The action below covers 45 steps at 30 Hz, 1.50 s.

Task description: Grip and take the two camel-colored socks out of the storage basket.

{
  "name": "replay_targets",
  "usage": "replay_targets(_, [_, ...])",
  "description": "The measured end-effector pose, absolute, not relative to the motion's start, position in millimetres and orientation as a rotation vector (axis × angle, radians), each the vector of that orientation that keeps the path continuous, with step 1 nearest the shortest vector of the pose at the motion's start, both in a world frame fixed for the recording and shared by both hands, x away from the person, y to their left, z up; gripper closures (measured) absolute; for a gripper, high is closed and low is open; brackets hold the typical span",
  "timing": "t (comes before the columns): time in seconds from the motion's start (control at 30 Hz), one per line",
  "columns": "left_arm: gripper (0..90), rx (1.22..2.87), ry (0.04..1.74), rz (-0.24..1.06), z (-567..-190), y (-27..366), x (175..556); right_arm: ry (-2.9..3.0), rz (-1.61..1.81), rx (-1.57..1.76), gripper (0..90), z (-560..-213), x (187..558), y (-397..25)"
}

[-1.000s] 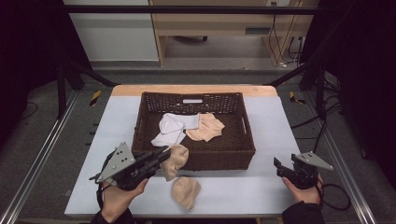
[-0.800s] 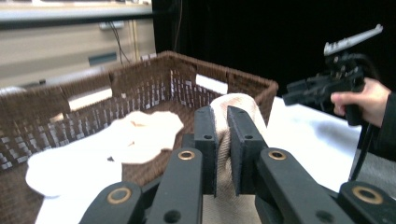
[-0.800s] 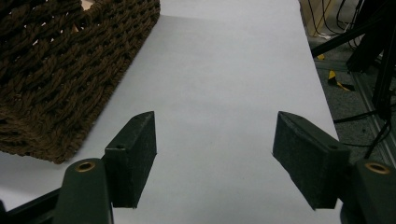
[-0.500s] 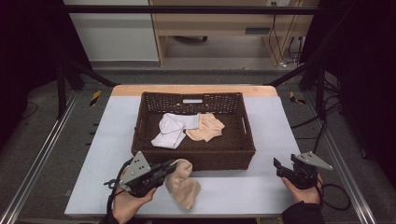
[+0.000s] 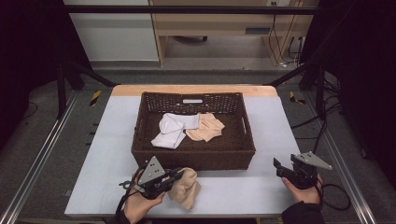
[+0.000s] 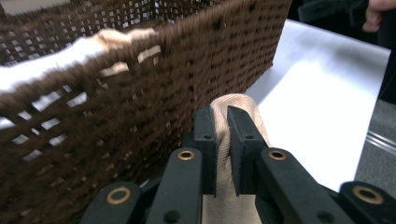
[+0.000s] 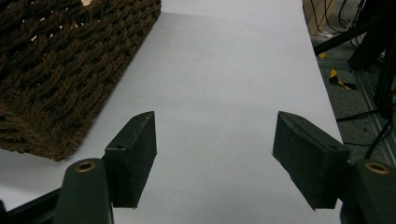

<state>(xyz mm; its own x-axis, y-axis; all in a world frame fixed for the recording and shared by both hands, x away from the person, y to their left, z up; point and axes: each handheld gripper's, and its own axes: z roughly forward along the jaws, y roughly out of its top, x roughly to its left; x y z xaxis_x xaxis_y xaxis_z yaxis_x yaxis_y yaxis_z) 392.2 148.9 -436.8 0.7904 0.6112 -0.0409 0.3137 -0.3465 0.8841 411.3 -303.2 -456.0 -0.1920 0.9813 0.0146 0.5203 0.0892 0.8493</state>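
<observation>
On the near strip of the desk (image 5: 107, 154), in front of the wicker basket (image 5: 194, 156), the left gripper (image 5: 173, 176) has come down and in toward the person over the last second: a second ago it stood higher, level with the basket's front wall, with one tan sock at its fingers and another lying on the desk below, and now it sits low at the desk's front edge with a single tan sock bundle (image 5: 185, 187) at its tip. Whether that bundle is one sock or two bunched together cannot be told from above. In the left gripper view the two black fingers (image 6: 204, 140) are pinched on a ridge of the tan fabric, which rises between them and spills forward just past their tips, with the basket's woven wall just beside them on the left. That suggests the sock is now secured and ready to be lifted over the wall, toward the white sock (image 5: 170, 130) and the other tan sock (image 5: 205, 127) already lying inside. The right gripper (image 5: 285, 170) has stayed where it was at the desk's right front, well apart from the basket's corner, its fingers (image 7: 133, 156) spread wide over bare desk with nothing between them.
</observation>
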Motion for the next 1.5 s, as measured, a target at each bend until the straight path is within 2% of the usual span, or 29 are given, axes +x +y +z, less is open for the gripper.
replay_targets(0.27, [80.3, 1.992, 0.700, 0.376, -450, 144, 396, 1.792, 1.001, 1.478, 30.3, -457, 412, -302])
replay_targets(0.6, [47.9, 1.929, 0.729, 0.387, -450, 154, 401, 1.793, 1.003, 1.477, 29.0, -458, 412, -303])
replay_targets(0.73, [41.4, 1.928, 0.728, 0.395, -452, 160, 399, 1.791, 1.005, 1.478, 28.8, -458, 412, -303])
replay_targets(1.3, [35.5, 1.927, 0.865, 0.473, -465, 215, 392, 1.791, 0.993, 1.486, 26.6, -459, 412, -304])
replay_targets(1.5, [33.3, 1.938, 0.897, 0.496, -465, 222, 393, 1.791, 0.993, 1.488, 26.4, -459, 412, -304])
